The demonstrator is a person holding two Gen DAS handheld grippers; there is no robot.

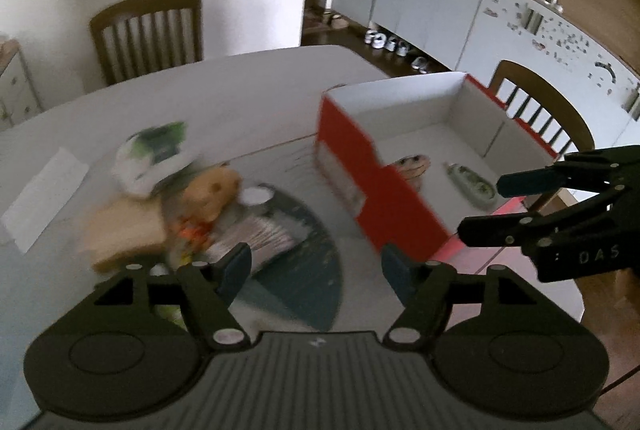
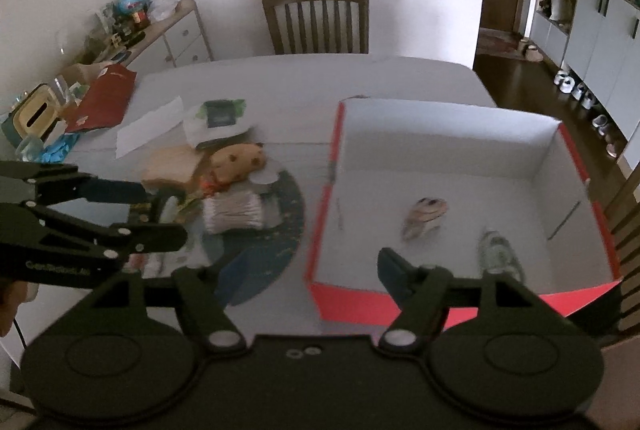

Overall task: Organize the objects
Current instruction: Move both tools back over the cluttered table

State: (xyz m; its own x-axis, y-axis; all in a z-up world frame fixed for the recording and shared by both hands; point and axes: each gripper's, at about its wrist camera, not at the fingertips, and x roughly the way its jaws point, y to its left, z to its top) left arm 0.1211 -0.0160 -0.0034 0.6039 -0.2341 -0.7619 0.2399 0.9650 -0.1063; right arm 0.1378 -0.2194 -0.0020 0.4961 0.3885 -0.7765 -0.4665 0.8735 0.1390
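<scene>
Both jaw pairs stand spread with nothing between them: the left gripper (image 1: pixel 316 266) hovers above the clutter pile, the right gripper (image 2: pixel 308 272) above the near wall of the red cardboard box with white interior (image 2: pixel 440 150).

Step in hand, as judged: between transfers. Two items already lie in the box: a small patterned plush (image 2: pixel 426 216) and a slim pale green tube (image 2: pixel 496 250).

The tube's long axis runs roughly from near wall toward far wall.

Next move calls for lowering the left gripper onto the tan plush toy (image 1: pixel 212 194) beside the dark round placemat (image 1: pixel 304 270), then closing.
</scene>
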